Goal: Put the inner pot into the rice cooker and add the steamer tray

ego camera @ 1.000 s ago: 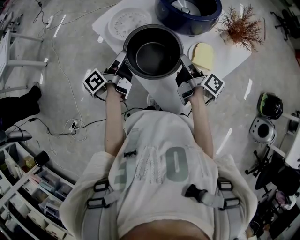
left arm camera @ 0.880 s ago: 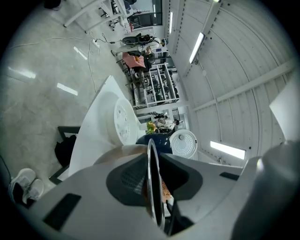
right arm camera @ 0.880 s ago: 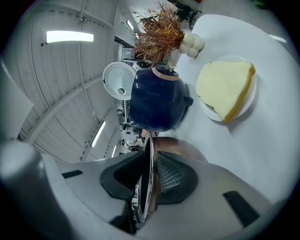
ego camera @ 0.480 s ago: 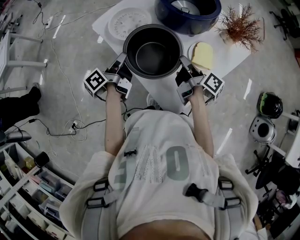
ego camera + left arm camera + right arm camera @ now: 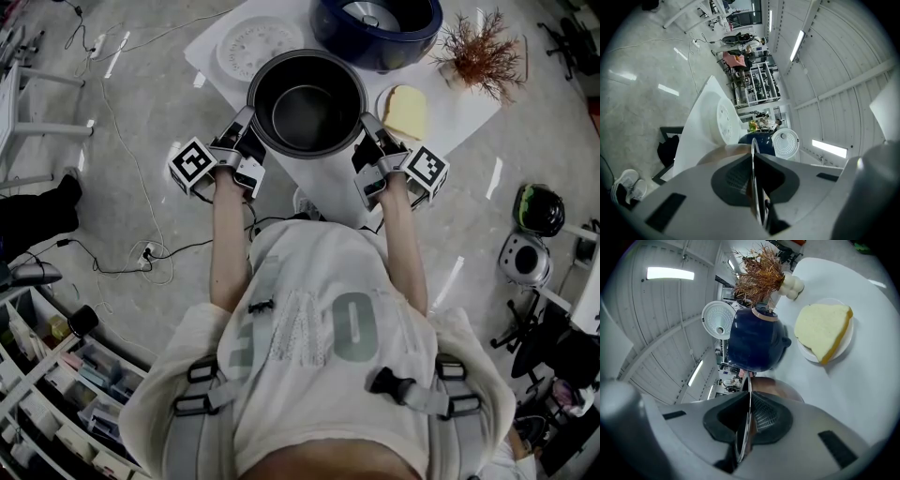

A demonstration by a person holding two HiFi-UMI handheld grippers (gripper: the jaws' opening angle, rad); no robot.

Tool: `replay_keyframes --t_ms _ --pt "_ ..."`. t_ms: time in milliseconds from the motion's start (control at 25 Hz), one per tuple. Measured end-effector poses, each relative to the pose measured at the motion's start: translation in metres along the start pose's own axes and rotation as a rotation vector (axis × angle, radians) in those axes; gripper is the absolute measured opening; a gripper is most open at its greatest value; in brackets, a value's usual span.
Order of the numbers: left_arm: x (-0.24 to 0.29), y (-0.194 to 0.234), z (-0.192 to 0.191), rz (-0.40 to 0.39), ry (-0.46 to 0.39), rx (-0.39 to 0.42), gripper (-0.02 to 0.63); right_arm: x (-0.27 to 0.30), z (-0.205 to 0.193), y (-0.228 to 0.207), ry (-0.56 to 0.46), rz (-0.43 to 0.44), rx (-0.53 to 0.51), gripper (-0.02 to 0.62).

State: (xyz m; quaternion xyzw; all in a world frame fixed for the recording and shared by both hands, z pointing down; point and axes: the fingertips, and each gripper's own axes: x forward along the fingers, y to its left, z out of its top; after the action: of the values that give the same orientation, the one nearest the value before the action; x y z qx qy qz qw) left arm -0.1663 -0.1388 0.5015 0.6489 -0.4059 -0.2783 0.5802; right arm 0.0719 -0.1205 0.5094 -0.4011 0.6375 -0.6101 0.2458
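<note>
Both pairs of jaws are now closed where a second ago they stood apart. The left gripper [image 5: 248,120] and the right gripper [image 5: 364,124] are each clamped on the thin metal rim of the inner pot [image 5: 306,101], one at either side. Neither the pot nor the hands are shifted.

A white table [image 5: 459,117] is seen from above. At its far edge a dark blue rice cooker [image 5: 375,28] is set, its lid raised and its well empty. The dark, empty inner pot is held upright just in front of the cooker, over the near part of the table; whether it is resting there or lifted cannot be told. A white perforated steamer tray [image 5: 257,45] is laid flat to the left of the cooker. A small plate [image 5: 382,97] bearing a slice of bread [image 5: 406,111] is placed to the right of the pot, and a dried plant [image 5: 483,52] stands beyond it.

In the left gripper view the rim [image 5: 753,183] is shown edge-on, pinched between the dark pads [image 5: 733,176]. The same is shown in the right gripper view, between its pads [image 5: 766,416].
</note>
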Motion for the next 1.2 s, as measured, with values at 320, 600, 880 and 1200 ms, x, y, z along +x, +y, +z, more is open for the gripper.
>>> replay_keyframes --t_ms 320,600,880,1200 --pt "0.0 -0.022 0.005 -0.044 -0.002 0.012 0.034 -0.005 0.002 0.014 -0.02 0.003 -0.005 0.012" --pt "0.0 -0.057 0.02 -0.095 -0.011 0.042 0.034 -0.003 0.01 0.056 -0.056 0.073 -0.047 0.012" --pt "0.01 -0.09 0.033 -0.153 -0.011 0.081 0.034 0.002 0.025 0.096 -0.083 0.126 -0.096 0.012" --pt "0.024 -0.147 0.051 -0.259 -0.016 0.137 0.035 0.007 0.045 0.144 -0.106 0.208 -0.135 0.014"
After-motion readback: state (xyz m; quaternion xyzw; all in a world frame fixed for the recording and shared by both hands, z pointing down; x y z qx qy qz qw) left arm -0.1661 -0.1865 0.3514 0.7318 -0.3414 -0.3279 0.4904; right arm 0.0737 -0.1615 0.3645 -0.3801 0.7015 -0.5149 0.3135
